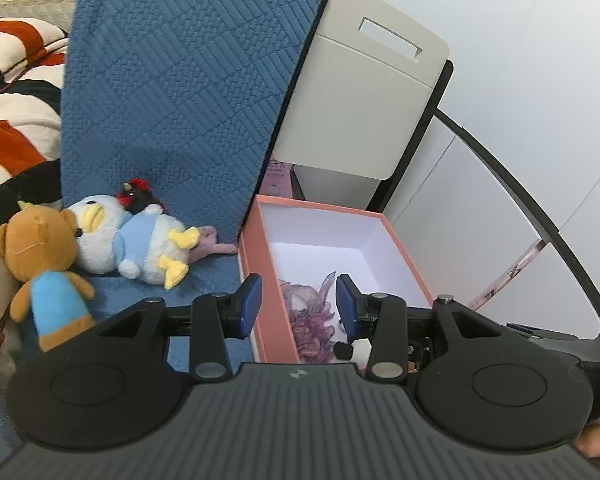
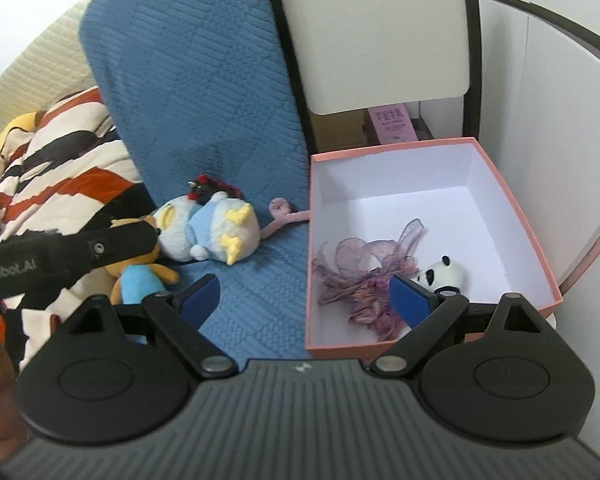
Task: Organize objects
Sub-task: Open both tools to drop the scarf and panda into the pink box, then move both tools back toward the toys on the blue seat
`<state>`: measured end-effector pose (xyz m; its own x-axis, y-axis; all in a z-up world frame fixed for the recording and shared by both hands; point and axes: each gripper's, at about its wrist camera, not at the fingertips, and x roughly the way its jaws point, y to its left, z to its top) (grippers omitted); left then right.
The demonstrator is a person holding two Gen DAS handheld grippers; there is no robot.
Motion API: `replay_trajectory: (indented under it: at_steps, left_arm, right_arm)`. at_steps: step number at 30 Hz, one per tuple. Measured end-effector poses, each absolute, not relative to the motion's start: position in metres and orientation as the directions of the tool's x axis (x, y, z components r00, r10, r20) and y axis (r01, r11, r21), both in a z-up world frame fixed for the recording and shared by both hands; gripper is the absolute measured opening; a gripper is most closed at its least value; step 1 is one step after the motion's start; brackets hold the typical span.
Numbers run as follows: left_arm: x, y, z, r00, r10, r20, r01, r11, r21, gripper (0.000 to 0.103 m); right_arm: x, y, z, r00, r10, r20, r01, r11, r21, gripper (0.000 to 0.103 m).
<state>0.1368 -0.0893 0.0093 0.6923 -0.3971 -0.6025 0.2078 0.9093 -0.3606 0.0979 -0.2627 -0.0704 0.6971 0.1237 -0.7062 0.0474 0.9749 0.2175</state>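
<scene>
The jaws of the left gripper (image 1: pixel 299 304) stood partly apart with nothing pinched between them, hanging above the near left wall of the pink box (image 1: pixel 267 312). The jaws of the right gripper (image 2: pixel 304 300) were spread wide and also held nothing, one blue pad over the blue quilted cover (image 2: pixel 204 112) and the other over the box's inside.

The pink box (image 2: pixel 512 216) sat open on the bed just beside the cover's right edge, its white interior showing. In it lay a tangle of purple ribbon (image 2: pixel 360 280) and, touching the ribbon's right side, a small panda plush (image 2: pixel 444 272). In the left wrist view the ribbon (image 1: pixel 310 320) showed between the pads, and the panda was mostly hidden behind the right finger.

On the blue cover (image 1: pixel 180 80), left of the box, a white-and-blue duck plush (image 1: pixel 132 240) lay on its side with a small black-and-red toy (image 1: pixel 134 194) against its head. A brown teddy bear (image 1: pixel 44 260) in a light blue outfit lay touching the duck's head. A thin pink plush piece (image 2: pixel 284 214) stretched from behind the duck toward the box wall.

A striped blanket (image 1: pixel 8 120) in orange, black and cream lay bunched at the left. Behind the box stood a beige chair (image 1: pixel 364 100) with a dark frame.
</scene>
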Motion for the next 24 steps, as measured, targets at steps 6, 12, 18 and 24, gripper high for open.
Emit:
replay_trajectory:
  at_steps: [6, 12, 18, 24]
  left_arm:
    - [0.113, -0.069, 0.015, 0.718, -0.387, -0.578, 0.225, 0.915, -0.334, 0.047]
    - [0.096, -0.054, 0.009, 0.743, -0.374, -0.555, 0.222, 0.920, -0.323, 0.047]
    - [0.092, -0.043, -0.012, 0.744, -0.362, -0.561, 0.215, 0.925, -0.313, 0.054]
    - [0.100, -0.034, -0.041, 0.746, -0.342, -0.571, 0.205, 0.934, -0.292, 0.058]
  right_arm:
    - [0.077, -0.243, -0.066, 0.723, 0.134, -0.678, 0.038, 0.972, 0.233, 0.093]
    - [0.058, -0.227, -0.071, 0.749, 0.139, -0.648, 0.013, 0.975, 0.224, 0.093]
    - [0.052, -0.220, -0.086, 0.762, 0.154, -0.629, 0.009, 0.969, 0.247, 0.093]
    - [0.064, -0.209, -0.111, 0.786, 0.155, -0.598, -0.002, 0.968, 0.249, 0.092]
